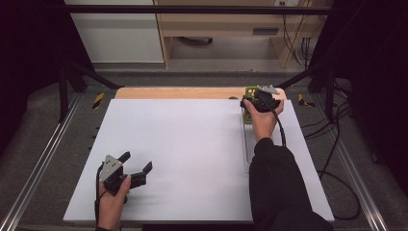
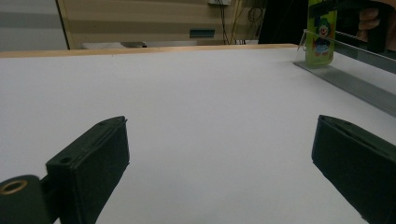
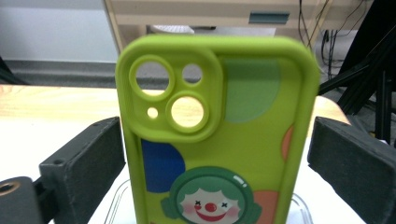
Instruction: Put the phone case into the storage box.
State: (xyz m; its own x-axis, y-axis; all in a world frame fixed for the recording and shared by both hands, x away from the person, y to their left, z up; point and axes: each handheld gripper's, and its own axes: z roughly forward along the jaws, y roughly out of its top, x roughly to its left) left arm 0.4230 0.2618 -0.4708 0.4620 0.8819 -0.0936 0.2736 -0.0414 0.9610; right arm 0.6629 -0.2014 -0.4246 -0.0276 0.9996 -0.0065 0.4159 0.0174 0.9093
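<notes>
We see the left gripper (image 2: 219,154) w/ both black jaws wide apart, nothing btwn them, just above the white table top (image 2: 187,93). Far right corner: a green phone case (image 2: 321,32) w/ a clown print stands upright in a clear stand (image 2: 345,70) that runs along the table's right side. Just beside the case, top right, a hand (image 2: 373,21) grips the other gripper's dark body. Behind the table's wood edge we make out cabinets and cables.

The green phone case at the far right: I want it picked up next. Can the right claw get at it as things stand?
Probably yes. The right claw is at the green phone case, which stands upright in a clear holder. The jaws are open on either side of it, apparently apart from it, nothing between.
</notes>
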